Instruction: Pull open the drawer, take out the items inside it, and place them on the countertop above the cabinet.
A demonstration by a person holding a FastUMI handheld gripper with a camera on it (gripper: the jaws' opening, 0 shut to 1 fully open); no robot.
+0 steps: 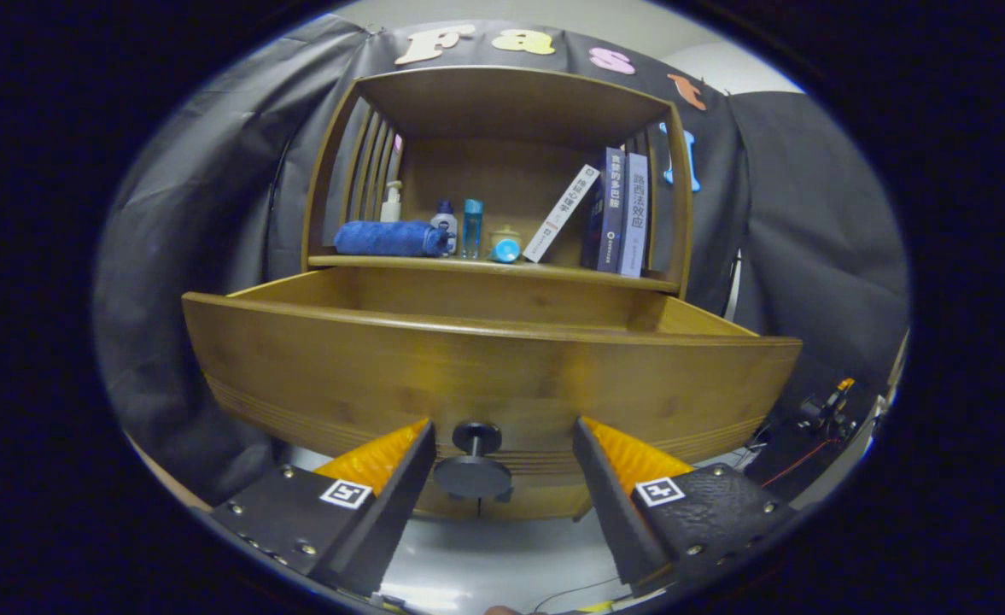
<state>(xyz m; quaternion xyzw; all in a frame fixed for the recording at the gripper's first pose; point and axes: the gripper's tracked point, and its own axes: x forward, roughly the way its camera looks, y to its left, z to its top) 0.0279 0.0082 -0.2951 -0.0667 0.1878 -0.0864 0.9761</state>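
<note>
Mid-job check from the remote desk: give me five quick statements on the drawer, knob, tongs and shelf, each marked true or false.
1. The drawer is pulled out of the cabinet. True.
2. The tongs are shut on the knob. False: the fingers stand apart, with the knob between them and gaps on both sides.
3. A rolled blue towel lies on the shelf above the drawer. True.
4. The books stand left of the towel. False: they are at the shelf's other end, right of the small bottles.
5. The drawer's contents are plainly visible. False: its front panel hides the inside.
</note>
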